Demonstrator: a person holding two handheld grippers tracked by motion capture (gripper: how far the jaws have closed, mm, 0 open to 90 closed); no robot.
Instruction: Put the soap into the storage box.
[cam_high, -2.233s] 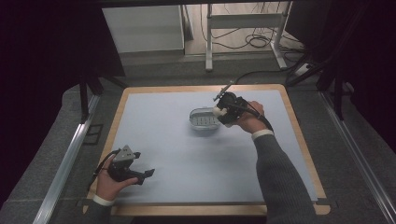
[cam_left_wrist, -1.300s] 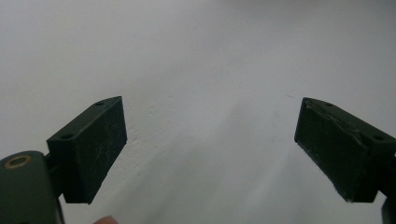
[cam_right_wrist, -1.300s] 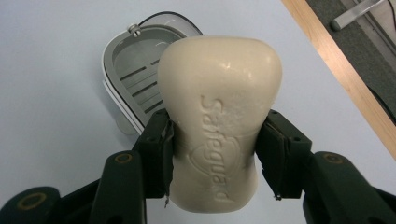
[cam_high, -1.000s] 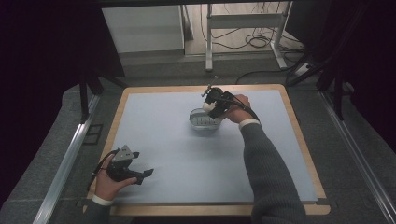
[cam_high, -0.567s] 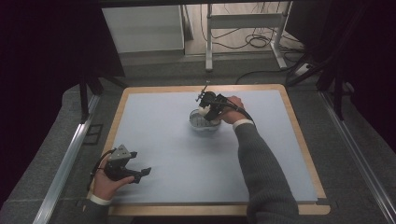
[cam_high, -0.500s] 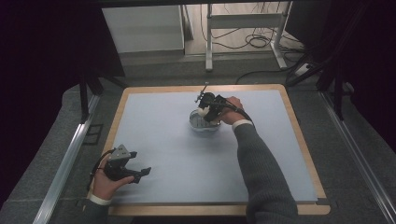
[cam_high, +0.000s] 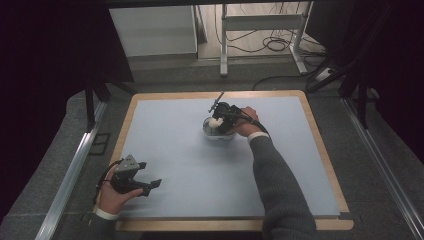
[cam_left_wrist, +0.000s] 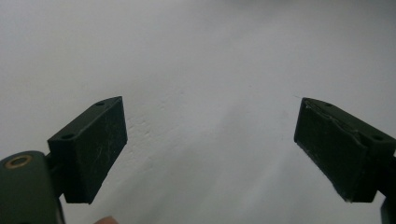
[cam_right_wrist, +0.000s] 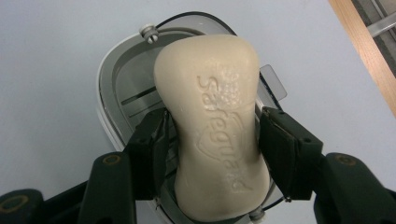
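A cream bar of soap with raised lettering is clamped between the jaws of my right gripper, which hangs directly over a white and grey soap dish. In the high view the right gripper sits above the dish near the middle of the table's far half, a pale bit of soap showing at its tip. My left gripper rests near the front left corner, jaws wide apart over bare surface. In the left gripper view its pads hold nothing.
The table is a pale blue mat with a wooden border. A black cable trails from the right gripper off the far edge. Metal rails run along both sides of the table.
The right gripper has moved left from beside the dish to directly above it, carrying the soap. The left gripper has barely shifted.
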